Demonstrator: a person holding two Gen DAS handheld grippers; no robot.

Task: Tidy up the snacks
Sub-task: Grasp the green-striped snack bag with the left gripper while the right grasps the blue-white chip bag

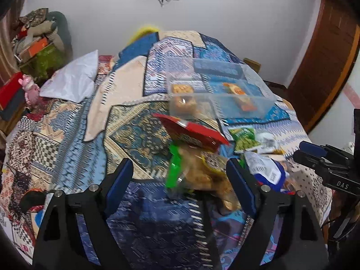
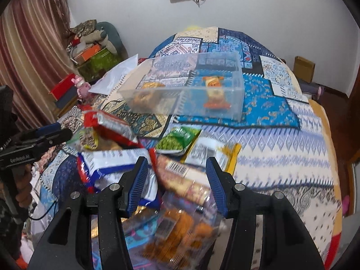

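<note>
Hovering over the snack packets (image 2: 126, 148) heaped low in the frame, both the left gripper (image 1: 180, 177) and right gripper (image 2: 177, 175) gape empty, seemingly choosing one for the clear box (image 2: 186, 87) above.

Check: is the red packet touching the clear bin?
Cannot tell. In the left wrist view the red packet overlaps the clear bin; motion blur hides any contact or gap.
</note>
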